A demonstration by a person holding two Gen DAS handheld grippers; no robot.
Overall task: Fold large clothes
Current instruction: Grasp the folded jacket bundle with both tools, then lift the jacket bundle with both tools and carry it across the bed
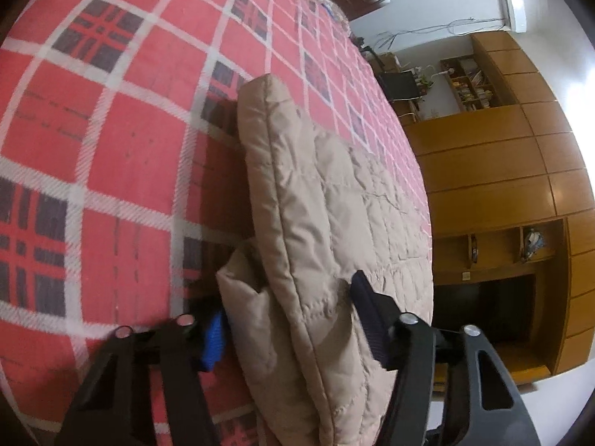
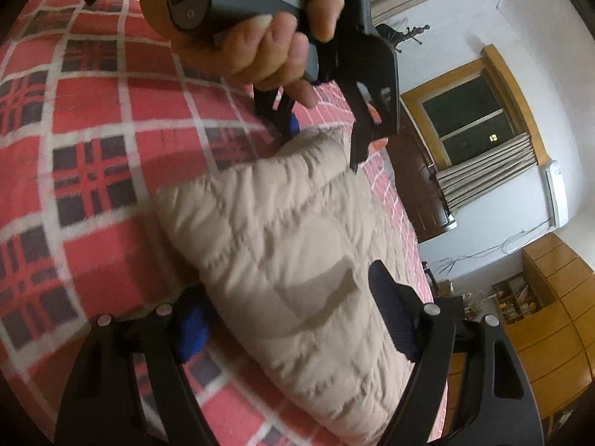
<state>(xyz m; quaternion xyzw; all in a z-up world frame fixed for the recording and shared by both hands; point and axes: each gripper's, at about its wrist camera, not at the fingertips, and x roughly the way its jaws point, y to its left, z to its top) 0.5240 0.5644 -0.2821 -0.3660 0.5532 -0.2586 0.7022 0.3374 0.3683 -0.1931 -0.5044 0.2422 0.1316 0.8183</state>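
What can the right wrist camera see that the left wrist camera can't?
Only the right wrist view shows the person's hand holding the left gripper, plus a dark window. Only the left wrist view shows the big wooden cabinet's open shelves up close. Both show the beige quilted garment on the red plaid bedcover, with each gripper's fingers on either side of the fabric.
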